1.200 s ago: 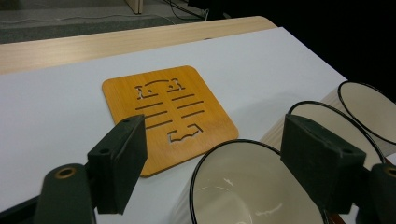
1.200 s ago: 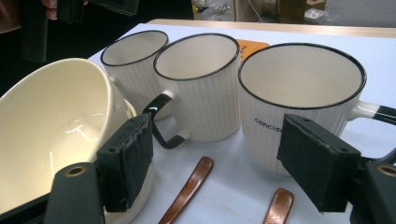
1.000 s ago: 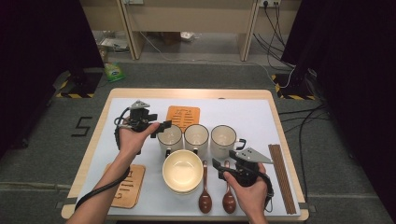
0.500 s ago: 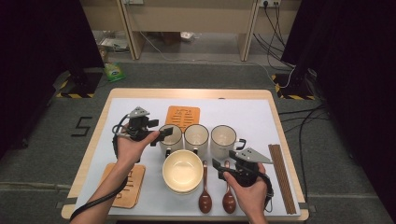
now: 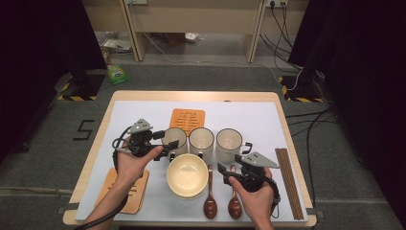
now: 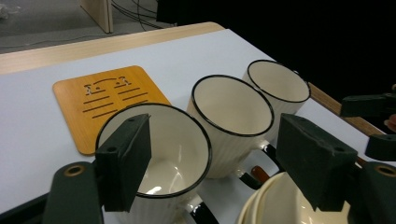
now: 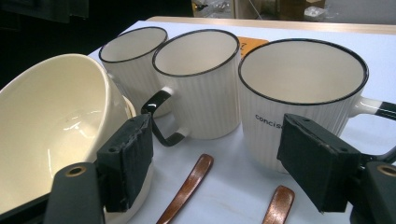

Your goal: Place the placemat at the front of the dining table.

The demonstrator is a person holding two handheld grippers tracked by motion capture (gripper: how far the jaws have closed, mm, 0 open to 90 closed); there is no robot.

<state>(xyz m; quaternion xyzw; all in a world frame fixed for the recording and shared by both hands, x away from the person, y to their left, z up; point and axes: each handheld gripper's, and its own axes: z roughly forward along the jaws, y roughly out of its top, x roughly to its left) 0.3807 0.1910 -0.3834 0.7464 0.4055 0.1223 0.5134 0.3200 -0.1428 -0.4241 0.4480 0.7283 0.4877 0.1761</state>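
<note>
White tabletop (image 5: pixel 143 115), wooden rim, grey floor (image 5: pixel 201 79), dark surroundings

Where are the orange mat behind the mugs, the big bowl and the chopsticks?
orange mat (image 5: pixel 187 118), high view, on its flat top.
big bowl (image 5: pixel 186 176), high view, inside its hollow.
chopsticks (image 5: pixel 288 182), high view, halfway along the sticks.

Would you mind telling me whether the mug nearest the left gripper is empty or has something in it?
Empty. The left gripper view looks straight into the mug: bare glossy white walls and bottom, no liquid or object inside. It stands upright on the table.
</note>
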